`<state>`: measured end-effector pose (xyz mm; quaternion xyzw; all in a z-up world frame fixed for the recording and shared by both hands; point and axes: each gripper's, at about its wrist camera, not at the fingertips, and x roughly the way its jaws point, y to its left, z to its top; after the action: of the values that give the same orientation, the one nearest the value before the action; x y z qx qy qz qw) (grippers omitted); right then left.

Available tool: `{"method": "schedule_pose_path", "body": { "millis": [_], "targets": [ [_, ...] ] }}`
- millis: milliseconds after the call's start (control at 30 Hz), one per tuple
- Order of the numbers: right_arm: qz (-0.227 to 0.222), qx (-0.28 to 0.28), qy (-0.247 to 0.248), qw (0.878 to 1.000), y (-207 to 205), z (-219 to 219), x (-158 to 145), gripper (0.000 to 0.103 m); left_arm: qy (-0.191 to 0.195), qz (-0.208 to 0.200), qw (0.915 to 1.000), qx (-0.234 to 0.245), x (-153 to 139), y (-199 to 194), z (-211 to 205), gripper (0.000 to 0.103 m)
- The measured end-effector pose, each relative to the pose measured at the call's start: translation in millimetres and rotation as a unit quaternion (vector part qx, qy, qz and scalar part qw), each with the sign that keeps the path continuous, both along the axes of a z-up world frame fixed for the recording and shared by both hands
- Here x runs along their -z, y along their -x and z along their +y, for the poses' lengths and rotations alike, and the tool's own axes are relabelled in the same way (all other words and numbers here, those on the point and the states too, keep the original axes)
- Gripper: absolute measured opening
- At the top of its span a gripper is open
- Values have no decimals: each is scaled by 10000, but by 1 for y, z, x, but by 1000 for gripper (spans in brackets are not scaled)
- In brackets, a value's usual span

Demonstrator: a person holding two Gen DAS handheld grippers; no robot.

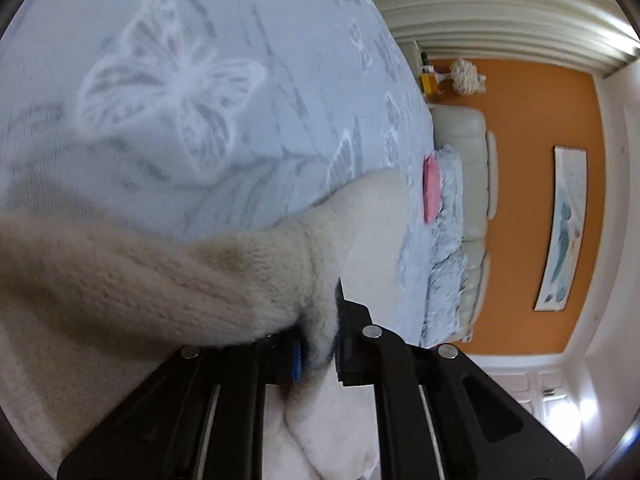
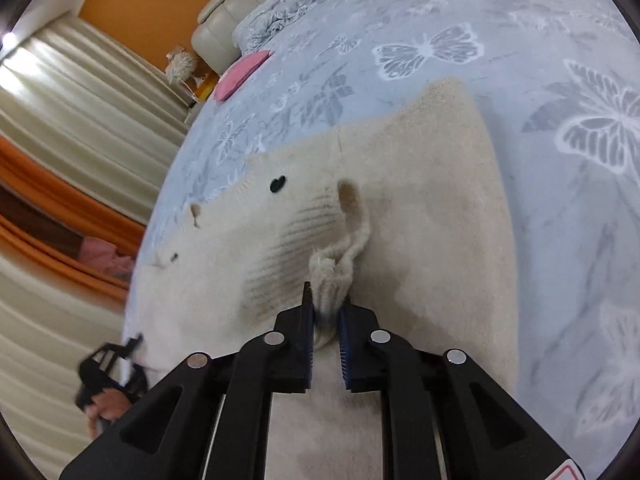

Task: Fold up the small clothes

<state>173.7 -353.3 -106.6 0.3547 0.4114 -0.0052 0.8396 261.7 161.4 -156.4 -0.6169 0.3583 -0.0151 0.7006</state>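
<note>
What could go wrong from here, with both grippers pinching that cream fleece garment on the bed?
1. The right gripper holds only a thin bunched bit of the cream garment, so the fabric may slip free under tension.
2. The left gripper pinches a thick fold with loose fleece draped over its left finger; the fold could come out uneven.
3. The pink folded item lies farther up the bedspread; a wide sweep might disturb it.

One cream garment (image 2: 420,200), one pink cloth (image 2: 240,74), two grippers (image 2: 325,320) (image 1: 318,350)

Bedspread (image 2: 440,12) under cream sweater (image 2: 440,220)
</note>
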Motion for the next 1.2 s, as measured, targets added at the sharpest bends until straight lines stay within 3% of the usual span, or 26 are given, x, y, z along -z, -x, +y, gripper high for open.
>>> {"method": "schedule_pose_path", "body": {
  "millis": [33, 67, 100, 167, 200, 233, 333, 433, 567, 600, 667, 700, 800, 867, 967, 1067, 1200],
  "targets": [
    [-15, 3, -7, 10000, 0, -1, -1, 28, -103, -4, 9999, 24, -4, -1, -1, 16],
    [-29, 10, -67, 10000, -1, -2, -1, 35, -227, -85, 9996, 111, -9, -4, -3, 28],
    [-33, 35, -126, 9999, -5, -3, -1, 38, -318, -151, 9992, 175, -12, -5, -6, 34],
    [-78, 135, -218, 9996, -15, -4, 4, 39, -572, -204, 9979, 239, -18, -6, -11, 36],
    [-118, 142, -314, 9993, -18, -3, 5, 27, -671, -225, 9972, 245, -20, -6, -13, 35],
    [-137, 138, -436, 9989, -24, 0, 6, 7, -768, -252, 9964, 254, -21, -5, -15, 33],
    [-856, 377, -794, 9924, -3, -9, -27, 7, -853, -287, 9956, 255, -24, -6, -12, 33],
    [-910, 512, -428, 9936, 18, -16, -39, 7, -818, -166, 9963, 222, -21, -7, -12, 33],
    [159, 602, 29, 9981, 30, -23, 8, 5, -1180, -53, 9922, 388, -27, -12, -22, 33],
    [81, 649, -24, 9979, 34, -24, 7, 5, -1248, -38, 9913, 415, -28, -14, -25, 34],
    [160, 870, 305, 9956, 34, -21, -14, 19, -1260, -32, 9911, 423, -28, -13, -23, 34],
    [100, 1015, 563, 9932, 35, -18, -26, 20, -1191, -29, 9921, 397, -27, -12, -22, 34],
    [-481, 1095, 1165, 9860, 32, 5, -71, 29, -1043, -19, 9940, 333, -25, -11, -19, 34],
    [-830, 571, 970, 9902, 2, 29, -91, 49, -1075, -11, 9937, 318, -25, -9, -20, 34],
    [-875, -778, 600, 9913, -68, 89, -89, 49, -1069, -5, 9939, 287, -25, -5, -21, 34],
    [-633, -1977, 621, 9762, -142, 163, -71, 49, -1008, 0, 9945, 284, -24, -3, -21, 34],
    [-96, -2791, 828, 9566, -214, 236, -38, 50, -942, 11, 9952, 248, -23, -2, -22, 34]
  ]
}}
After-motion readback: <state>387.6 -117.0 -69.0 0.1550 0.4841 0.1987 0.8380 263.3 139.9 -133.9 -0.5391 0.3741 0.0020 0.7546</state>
